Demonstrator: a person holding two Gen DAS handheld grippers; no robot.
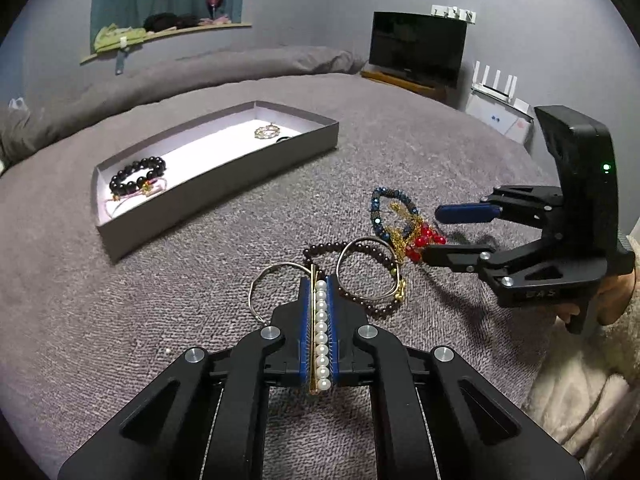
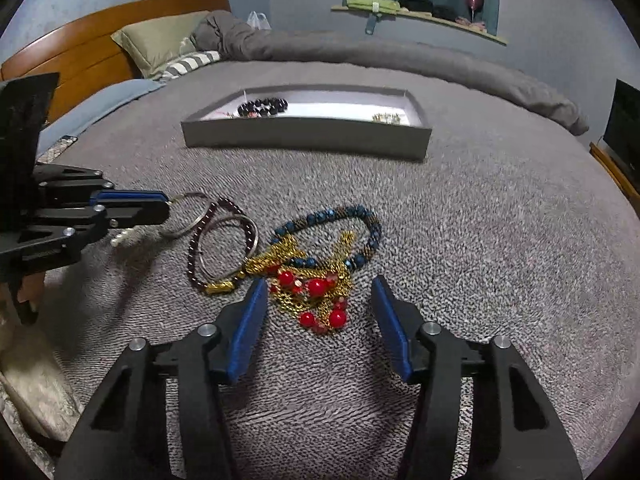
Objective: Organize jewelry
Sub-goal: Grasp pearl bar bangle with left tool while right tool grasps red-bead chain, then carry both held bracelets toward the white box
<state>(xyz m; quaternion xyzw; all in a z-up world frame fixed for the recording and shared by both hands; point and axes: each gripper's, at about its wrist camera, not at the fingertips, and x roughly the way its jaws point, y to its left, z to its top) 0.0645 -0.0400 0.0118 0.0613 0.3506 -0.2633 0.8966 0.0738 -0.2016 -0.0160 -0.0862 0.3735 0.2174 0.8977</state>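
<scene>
My left gripper (image 1: 320,280) is clenched on the pearl strand (image 1: 321,332). My right gripper (image 2: 320,296) straddles the red-bead gold chain (image 2: 316,296) on the bed (image 2: 500,260), jaws released. Probably tangled with the blue bracelet (image 2: 340,216), so pinch low.

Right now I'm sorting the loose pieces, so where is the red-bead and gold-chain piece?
The red-bead and gold-chain piece lies on the grey bedspread between the right gripper pads, overlapping the blue beaded bracelet.
</scene>
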